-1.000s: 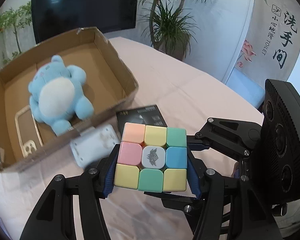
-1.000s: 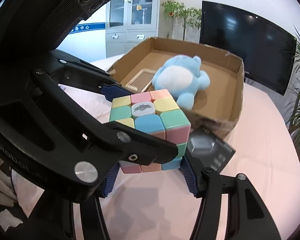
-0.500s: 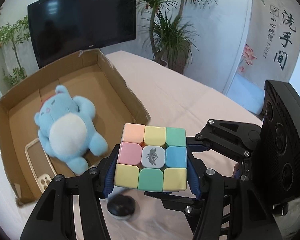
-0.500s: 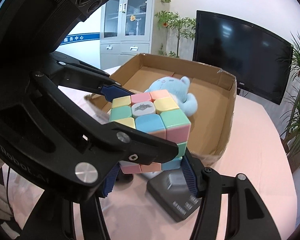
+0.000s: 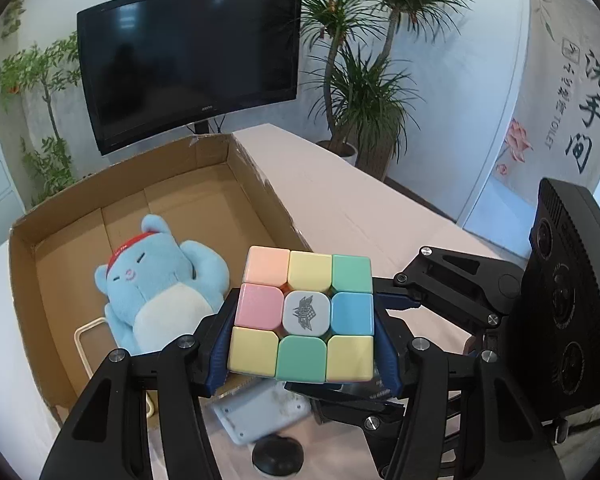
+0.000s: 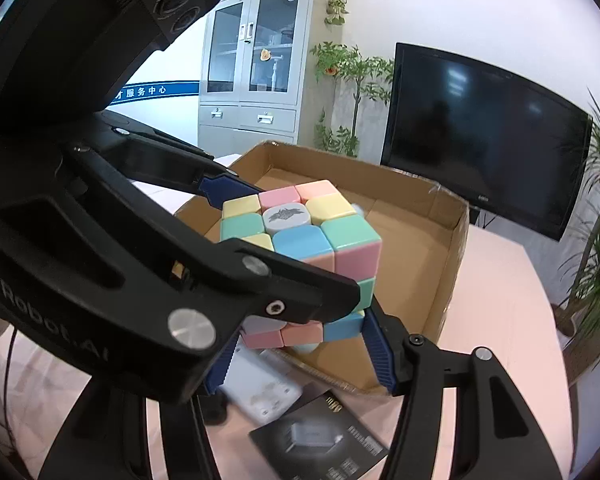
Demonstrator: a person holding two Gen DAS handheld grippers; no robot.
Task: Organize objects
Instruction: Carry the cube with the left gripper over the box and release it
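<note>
A: Left wrist view. State of the left hand-held gripper [image 5: 302, 338]?

B: About half open, blue pads clamped on both sides of the pastel cube [image 5: 302, 314]. The cube is held in the air at the near edge of the cardboard box [image 5: 256, 184], which holds a blue plush toy [image 5: 156, 288] and a phone case [image 5: 86, 344].

A: Right wrist view?

B: The right hand-held gripper [image 6: 300, 340] grips the same cube [image 6: 300, 240] lower down, jaws at a similar width. A white device [image 6: 260, 390] and a dark booklet [image 6: 320, 440] lie on the worktop [image 6: 500, 300] below.

A: Hazards?

B: Unequal motion of the two hands could twist the cube's layers or pull it from one grip. Releasing early could drop it onto the box wall or the items outside.
</note>
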